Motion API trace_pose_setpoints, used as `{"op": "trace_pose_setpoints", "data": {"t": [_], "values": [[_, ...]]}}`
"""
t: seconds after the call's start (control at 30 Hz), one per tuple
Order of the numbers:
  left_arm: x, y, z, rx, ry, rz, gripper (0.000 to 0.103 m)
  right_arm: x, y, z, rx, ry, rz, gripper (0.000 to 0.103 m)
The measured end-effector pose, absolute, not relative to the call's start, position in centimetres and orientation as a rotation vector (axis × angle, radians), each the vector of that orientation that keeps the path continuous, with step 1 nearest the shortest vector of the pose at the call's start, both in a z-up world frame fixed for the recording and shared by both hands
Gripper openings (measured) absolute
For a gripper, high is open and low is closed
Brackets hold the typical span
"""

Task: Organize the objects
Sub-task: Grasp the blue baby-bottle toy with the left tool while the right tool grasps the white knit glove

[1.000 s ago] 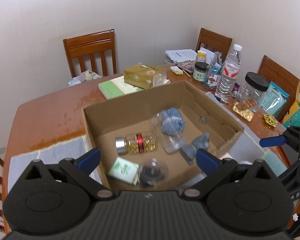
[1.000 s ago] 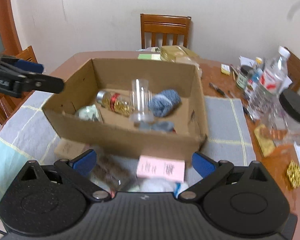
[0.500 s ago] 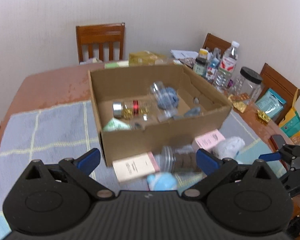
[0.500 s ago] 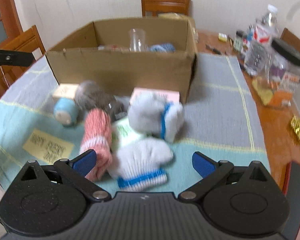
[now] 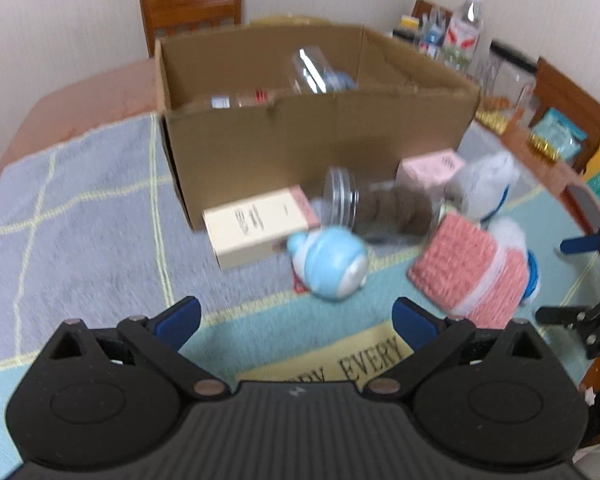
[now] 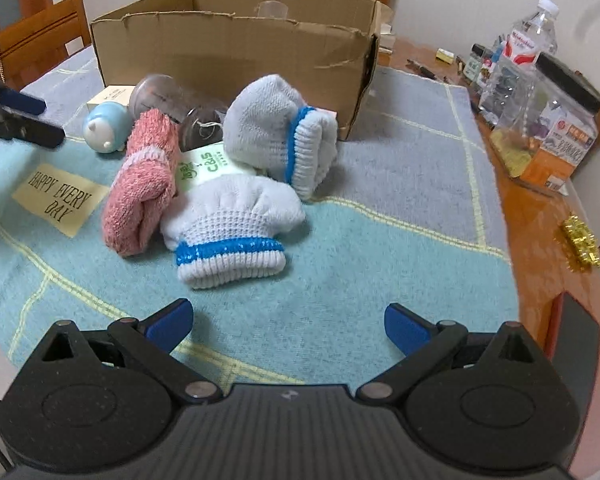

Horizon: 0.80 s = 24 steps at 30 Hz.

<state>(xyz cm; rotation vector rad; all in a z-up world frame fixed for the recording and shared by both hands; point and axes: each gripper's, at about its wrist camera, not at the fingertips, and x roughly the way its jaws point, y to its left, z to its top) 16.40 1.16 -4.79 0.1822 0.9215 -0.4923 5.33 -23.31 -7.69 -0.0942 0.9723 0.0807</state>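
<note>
Both claws, left (image 5: pixel 296 322) and right (image 6: pixel 288 326), are open and empty. Just ahead of the right claw, the white knitted glove with blue cuff (image 6: pixel 230 226) touches the pink knitted glove (image 6: pixel 144 184); a careless pinch may drag both.

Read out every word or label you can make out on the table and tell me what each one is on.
"HAPPY EVERY DAY": yellow patch on the table mat.
"C&S": green-white packet under the gloves.
Cream box, pink box, water bottle label, orange carton: print too blurred or small to read.
</note>
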Motion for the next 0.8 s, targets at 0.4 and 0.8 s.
{"op": "trace_pose_setpoints", "data": {"t": [0.4, 0.8], "values": [[16.4, -0.3, -7.4, 0.247, 0.959, -0.479, 0.101, 8.3, -22.1, -8.5, -0.115, 0.950, 0.203, 0.103], [18.0, -1.3, -8.1, 0.275, 0.917, -0.536, 0.101, 10.0, -22.2, -8.5, -0.144, 0.929, 0.269, 0.103]]}}
